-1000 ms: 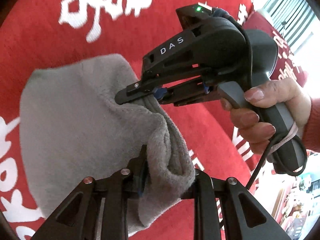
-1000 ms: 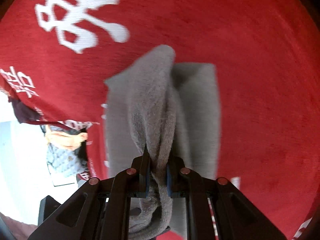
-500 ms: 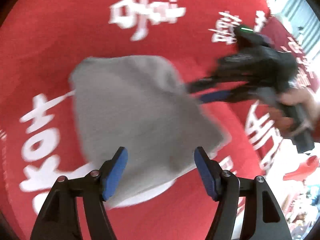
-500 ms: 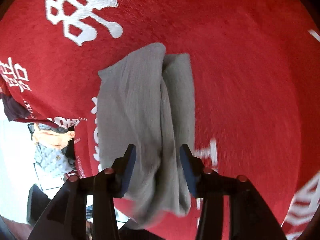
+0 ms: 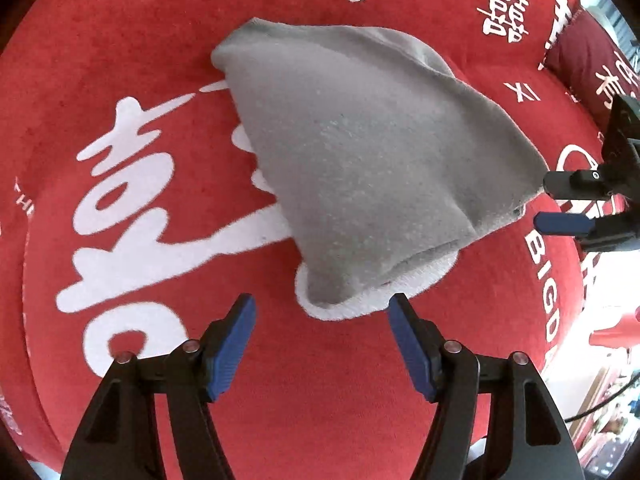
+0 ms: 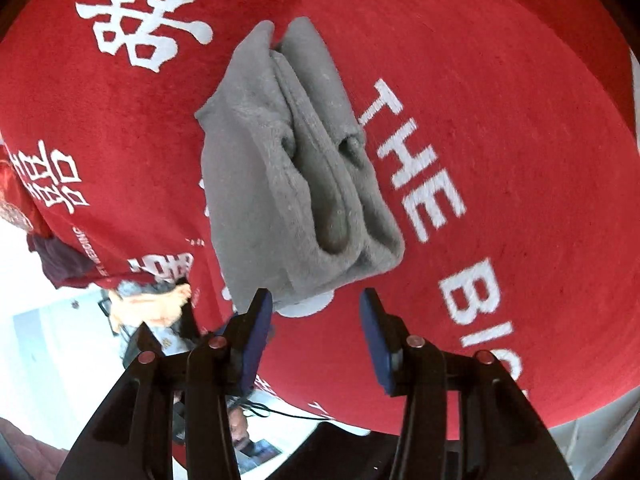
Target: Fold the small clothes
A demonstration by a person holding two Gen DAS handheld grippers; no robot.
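A small grey fleece garment (image 5: 360, 152) lies folded on the red cloth. In the right wrist view it (image 6: 288, 176) shows as several stacked layers with rolled edges toward me. My left gripper (image 5: 322, 312) is open and empty, just short of the garment's near corner. My right gripper (image 6: 316, 306) is open and empty, just short of the garment's near end. In the left wrist view the right gripper (image 5: 540, 204) shows at the right edge, open, beside the garment's right corner.
The red cloth (image 5: 160, 80) with large white characters and letters covers the whole surface. A dark red pillow (image 5: 588, 56) lies at the far right. Beyond the cloth's edge, clutter on the floor (image 6: 152, 304) shows in the right wrist view.
Both grippers held the grey garment shut one second ago. Both have opened, let it drop flat onto the cloth, and drawn back from it.
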